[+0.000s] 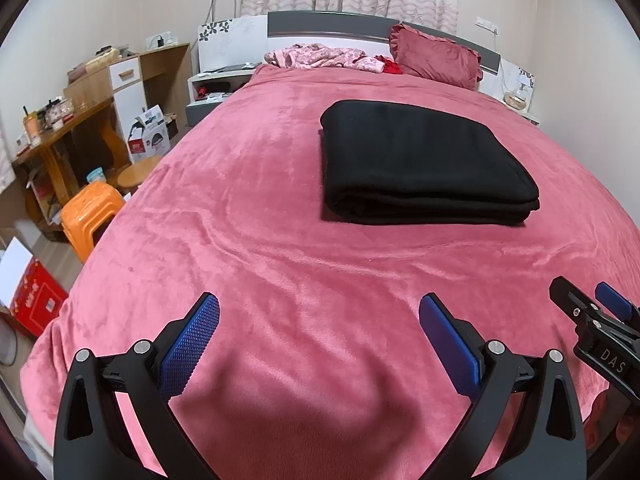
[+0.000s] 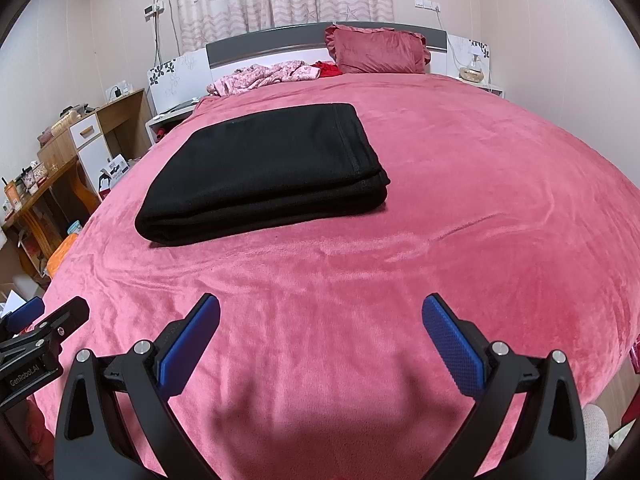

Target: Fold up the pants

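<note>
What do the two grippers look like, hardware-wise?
Both match: the left gripper and right gripper have black curved arms, silver pivot bolts and blue dimpled pads. White lettering reads "DAS" on the right one's side, "GenRobot.AI" on the left's. No cables visible.

Soft, even indoor light fills both my views, warm and fairly bright, with no hard glare. Just below and between my jaws a dark, blurry-edged shadow falls on the pink blanket [image 1: 280, 208]. Ahead of my jaws the folded black pants [image 2: 260, 172] swallow light, their creases barely readable, a thin shadow under their near edge. Fisheye bending bulges the bed and curves the walls; black vignette rounds every corner. Focus holds throughout.
</note>
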Action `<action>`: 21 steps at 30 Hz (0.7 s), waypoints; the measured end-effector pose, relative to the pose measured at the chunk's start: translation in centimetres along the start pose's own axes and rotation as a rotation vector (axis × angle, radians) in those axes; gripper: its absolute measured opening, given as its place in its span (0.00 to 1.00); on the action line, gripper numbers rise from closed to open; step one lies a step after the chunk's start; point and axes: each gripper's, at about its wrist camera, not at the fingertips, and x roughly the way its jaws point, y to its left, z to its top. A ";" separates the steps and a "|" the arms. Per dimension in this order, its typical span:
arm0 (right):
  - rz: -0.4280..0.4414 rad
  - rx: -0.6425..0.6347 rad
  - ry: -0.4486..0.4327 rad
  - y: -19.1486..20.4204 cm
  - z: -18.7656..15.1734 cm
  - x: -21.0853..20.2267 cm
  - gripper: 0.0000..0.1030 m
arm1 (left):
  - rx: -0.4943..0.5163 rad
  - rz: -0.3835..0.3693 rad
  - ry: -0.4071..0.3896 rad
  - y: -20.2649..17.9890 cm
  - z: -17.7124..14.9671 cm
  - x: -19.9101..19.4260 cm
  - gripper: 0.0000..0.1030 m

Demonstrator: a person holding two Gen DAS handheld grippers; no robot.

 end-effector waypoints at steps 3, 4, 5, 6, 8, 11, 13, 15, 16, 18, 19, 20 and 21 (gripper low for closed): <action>0.001 0.002 0.004 0.1 -0.1 0.1 0.98 | 0.000 0.005 0.001 0.0 0.0 0.0 0.96; 0.001 0.002 0.006 0.1 -0.1 0.2 0.98 | 0.001 0.007 0.001 -0.1 -0.1 0.0 0.96; 0.001 0.004 0.007 0.2 -0.2 0.2 0.98 | 0.002 0.006 0.003 -0.1 0.0 0.1 0.96; 0.002 0.004 0.007 0.2 -0.2 0.2 0.98 | 0.004 0.005 0.003 -0.1 -0.1 0.1 0.96; 0.000 0.004 0.008 0.2 -0.2 0.2 0.98 | 0.006 0.008 0.003 -0.2 -0.1 0.1 0.96; 0.001 0.005 0.011 0.1 -0.3 0.2 0.98 | 0.008 0.009 0.005 -0.3 -0.2 0.2 0.96; 0.003 0.006 0.013 -0.1 -0.3 0.2 0.98 | 0.007 0.007 0.008 -0.3 -0.1 0.2 0.96; 0.001 0.006 0.013 -0.1 -0.3 0.2 0.98 | 0.006 0.009 0.011 -0.3 -0.2 0.3 0.96; 0.001 0.006 0.015 0.0 -0.3 0.3 0.98 | 0.007 0.008 0.014 -0.3 -0.2 0.3 0.96; 0.002 0.007 0.016 0.0 -0.3 0.3 0.98 | 0.006 0.009 0.017 -0.3 -0.2 0.4 0.96; 0.001 0.007 0.018 0.0 -0.4 0.3 0.98 | 0.006 0.008 0.019 -0.2 -0.3 0.5 0.96; 0.002 0.007 0.019 0.1 -0.5 0.3 0.98 | 0.005 0.007 0.022 -0.2 -0.3 0.5 0.96; 0.003 0.008 0.021 0.0 -0.4 0.4 0.98 | 0.005 0.007 0.024 -0.2 -0.3 0.5 0.96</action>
